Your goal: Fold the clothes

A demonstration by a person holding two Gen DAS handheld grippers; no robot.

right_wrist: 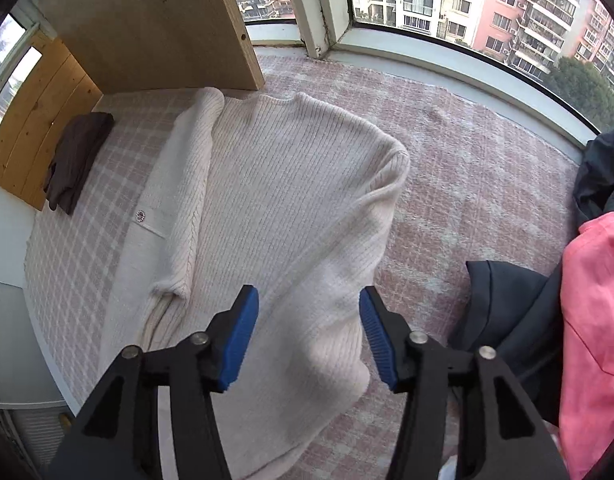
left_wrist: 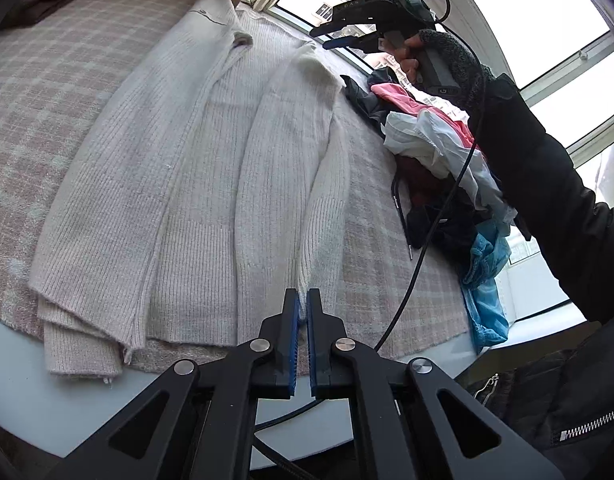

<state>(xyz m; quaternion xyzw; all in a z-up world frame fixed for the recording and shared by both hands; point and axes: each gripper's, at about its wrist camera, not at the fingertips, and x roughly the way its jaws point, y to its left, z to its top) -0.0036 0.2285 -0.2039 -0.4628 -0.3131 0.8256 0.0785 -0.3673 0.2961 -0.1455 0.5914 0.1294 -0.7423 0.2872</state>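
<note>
The checked pink blanket [right_wrist: 447, 168] is covering the whole work surface, running out to the window sill; the cream ribbed sweater [left_wrist: 211, 152] is lying flat across the middle of it, one sleeve [right_wrist: 191, 184] folded in along the left side with its cuff pointing toward you, the other sleeve [left_wrist: 283, 184] laid lengthwise down the body on the right; the heap of unfolded clothes [left_wrist: 439, 148] is sitting right of the sweater, white, pink, dark and blue pieces tangled together, just beside its right edge but not on it; a dark brown folded garment [right_wrist: 77, 160] is resting at the far left, against the wooden panel [right_wrist: 39, 120], well apart from the sweater; your left gripper [left_wrist: 303, 312] is clenched on the cuff of the right-hand sleeve at the near edge of the sweater, blue pads pinching a thin ridge of knit between them; your right gripper [right_wrist: 309, 336] is released, jaws spread wide, hovering above the sweater's right shoulder area and touching nothing; in the left wrist view you are holding it raised up at the far right, in front of the window, hand [left_wrist: 431, 56] in a grey fingerless glove, cable hanging down over the heap.
</note>
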